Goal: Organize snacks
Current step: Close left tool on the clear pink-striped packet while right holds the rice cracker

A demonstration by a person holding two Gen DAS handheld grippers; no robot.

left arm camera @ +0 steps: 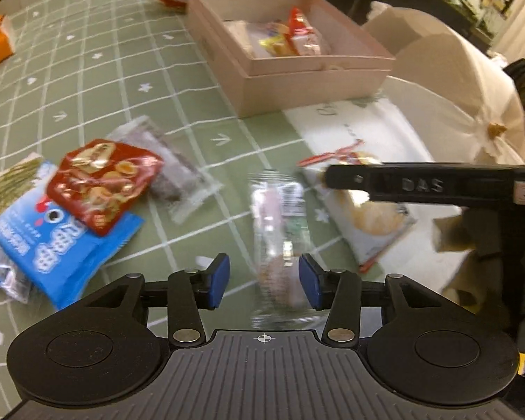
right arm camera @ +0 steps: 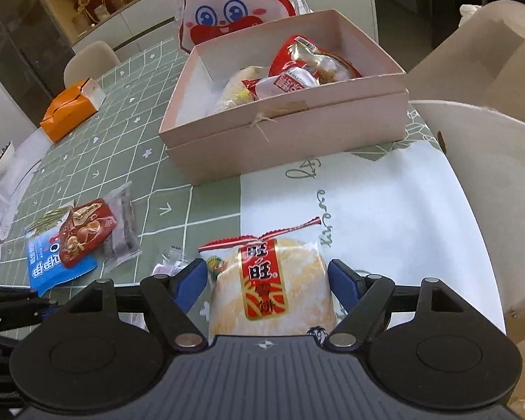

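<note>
A clear-wrapped snack [left arm camera: 280,224], blurred, lies on the green checked tablecloth between the blue pads of my left gripper [left arm camera: 265,280]. The jaws stand apart, and the left pad is clearly off the wrapper. My right gripper [right arm camera: 267,281] straddles a rice cracker packet with a red label [right arm camera: 269,280], which lies at the edge of a white sheet [right arm camera: 385,210]. Its pads sit beside the packet's edges without squeezing it. In the left wrist view a right gripper finger [left arm camera: 420,185] reaches over that same rice cracker packet [left arm camera: 371,217]. Further back stands the open pink box [right arm camera: 283,112] with several snacks inside.
A red packet [left arm camera: 105,182], a blue cookie packet [left arm camera: 59,248] and a dark snack in clear wrap [left arm camera: 171,171] lie in a heap at the left. An orange tissue box [right arm camera: 70,112] and a rabbit-faced bag [right arm camera: 227,7] stand farther back. A beige cardboard shape [right arm camera: 490,105] rises on the right.
</note>
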